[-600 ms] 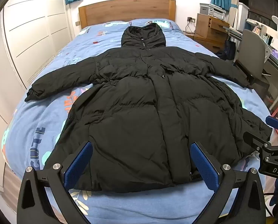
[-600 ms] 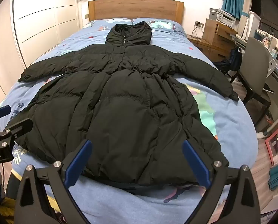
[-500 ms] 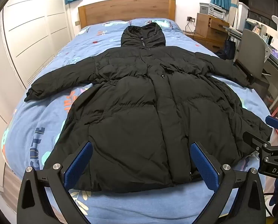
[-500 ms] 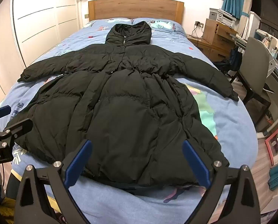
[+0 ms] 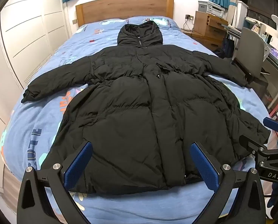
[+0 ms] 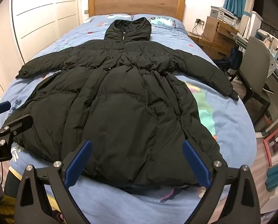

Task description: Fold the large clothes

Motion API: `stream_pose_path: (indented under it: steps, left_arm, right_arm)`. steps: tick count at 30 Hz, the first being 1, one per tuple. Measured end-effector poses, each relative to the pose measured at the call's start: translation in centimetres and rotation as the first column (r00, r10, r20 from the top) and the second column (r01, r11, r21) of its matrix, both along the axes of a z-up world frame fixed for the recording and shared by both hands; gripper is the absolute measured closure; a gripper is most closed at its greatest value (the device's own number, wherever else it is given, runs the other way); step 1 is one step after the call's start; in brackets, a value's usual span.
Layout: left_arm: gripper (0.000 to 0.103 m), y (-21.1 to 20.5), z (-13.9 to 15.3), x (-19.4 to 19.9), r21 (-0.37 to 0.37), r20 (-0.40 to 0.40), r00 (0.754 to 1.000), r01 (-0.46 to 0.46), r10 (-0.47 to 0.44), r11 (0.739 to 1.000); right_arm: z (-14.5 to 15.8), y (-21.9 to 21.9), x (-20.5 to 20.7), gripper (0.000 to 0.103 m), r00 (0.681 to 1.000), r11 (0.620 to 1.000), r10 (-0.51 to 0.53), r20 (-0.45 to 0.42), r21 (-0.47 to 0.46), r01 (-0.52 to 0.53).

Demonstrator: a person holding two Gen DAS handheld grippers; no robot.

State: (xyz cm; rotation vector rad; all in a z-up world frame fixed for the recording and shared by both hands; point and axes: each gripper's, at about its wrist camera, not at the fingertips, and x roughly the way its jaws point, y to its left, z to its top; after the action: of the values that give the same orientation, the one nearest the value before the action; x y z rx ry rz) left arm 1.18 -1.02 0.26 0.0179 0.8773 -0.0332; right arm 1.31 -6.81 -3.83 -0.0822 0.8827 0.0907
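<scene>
A large black puffer coat (image 5: 139,100) with a hood lies spread flat, front up, on the bed (image 5: 36,123), both sleeves stretched out sideways. It also shows in the right wrist view (image 6: 124,100). My left gripper (image 5: 141,165) is open and empty, hovering above the coat's hem near the foot of the bed. My right gripper (image 6: 137,163) is open and empty, above the hem further to the right. The right gripper also shows at the right edge of the left wrist view (image 5: 265,145), and the left gripper at the left edge of the right wrist view (image 6: 6,128).
The bed has a blue patterned cover and a wooden headboard (image 5: 124,7). White wardrobe doors (image 5: 27,37) stand along the left. A wooden nightstand (image 5: 207,28), a grey chair (image 5: 250,54) and a desk stand on the right.
</scene>
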Motion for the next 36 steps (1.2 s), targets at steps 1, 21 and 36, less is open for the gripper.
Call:
stream_pose_path:
  steps: [1, 21, 36]
  left_arm:
    - [0.001, 0.0, 0.2, 0.1, 0.0, 0.002, 1.0, -0.002, 0.002, 1.0]
    - [0.001, 0.4, 2.5, 1.8, -0.007, 0.05, 0.998, -0.033, 0.033, 0.999]
    - [0.001, 1.3, 3.2, 2.2, -0.016, 0.048, 0.998, -0.029, 0.03, 0.999]
  right_arm:
    - [0.0, 0.0, 0.2, 0.005, 1.0, 1.0, 0.0, 0.0, -0.003, 0.0]
    - [2.7, -0.1, 2.1, 0.005, 0.999, 1.0, 0.0, 0.034, 0.014, 0.0]
    - [3.6, 0.3, 3.5, 0.005, 0.999, 1.0, 0.007, 0.039, 0.019, -0.008]
